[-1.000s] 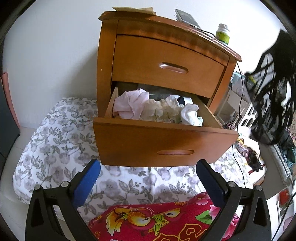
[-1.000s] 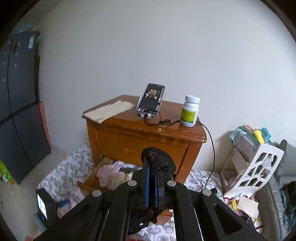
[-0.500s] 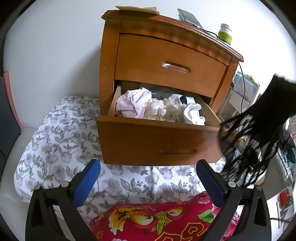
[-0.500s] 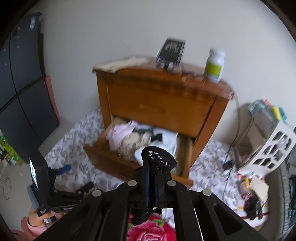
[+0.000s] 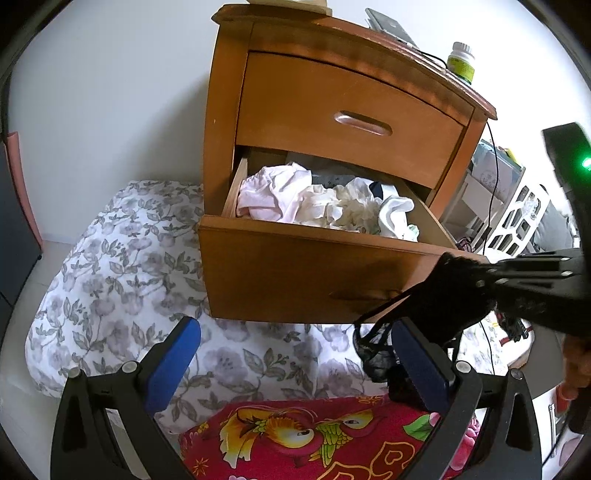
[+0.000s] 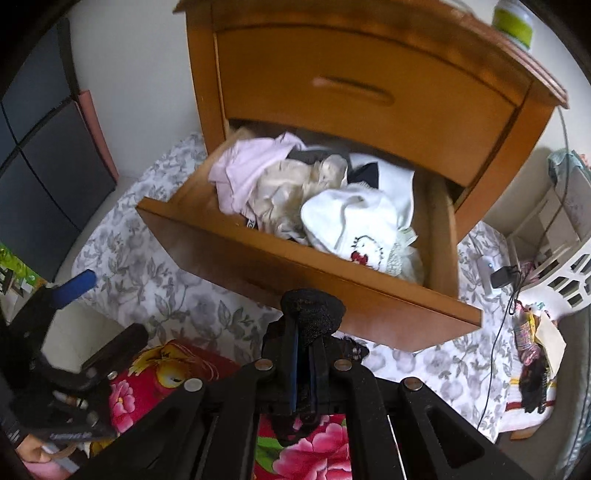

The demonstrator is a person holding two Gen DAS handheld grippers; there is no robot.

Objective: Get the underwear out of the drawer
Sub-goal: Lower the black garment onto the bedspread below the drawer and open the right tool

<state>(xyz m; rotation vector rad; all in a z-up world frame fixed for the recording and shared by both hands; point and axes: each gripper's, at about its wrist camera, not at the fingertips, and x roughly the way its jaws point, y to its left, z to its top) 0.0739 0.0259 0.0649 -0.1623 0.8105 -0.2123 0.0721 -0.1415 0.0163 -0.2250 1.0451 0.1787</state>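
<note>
Two drawers make up the front of a wooden nightstand [image 5: 354, 122] that stands against a pale wall. The upper drawer [image 5: 351, 118] is closed. The lower drawer [image 5: 306, 273] is pulled well out and is heaped with crumpled clothing: a pale pink garment [image 6: 251, 166] at the left, cream fabric [image 6: 291, 195] in the middle, and a white piece with a small cartoon print [image 6: 354, 221] at the right.

In front of the nightstand lies a grey floral bedding sheet [image 5: 122, 266], and nearer the cameras a bright red cloth with flowers and birds [image 5: 295, 439] rests on it. To the right of the nightstand stand a white cut-out basket [image 6: 569, 277] and a jumble of small items on the floor.

The left gripper [image 5: 295, 362] is low in front of the drawer with its blue-padded fingers [image 5: 173, 358] spread wide and nothing between them.

The right gripper [image 6: 304, 354] has its jaws pressed together on black lace underwear [image 6: 314, 310]. The underwear is outside the drawer, bunched above the fingertips and trailing down below the jaws over the red cloth, just in front of the drawer's front panel.

On top of the nightstand are a phone [image 5: 391, 26] and a small green-labelled bottle [image 5: 461, 62].
</note>
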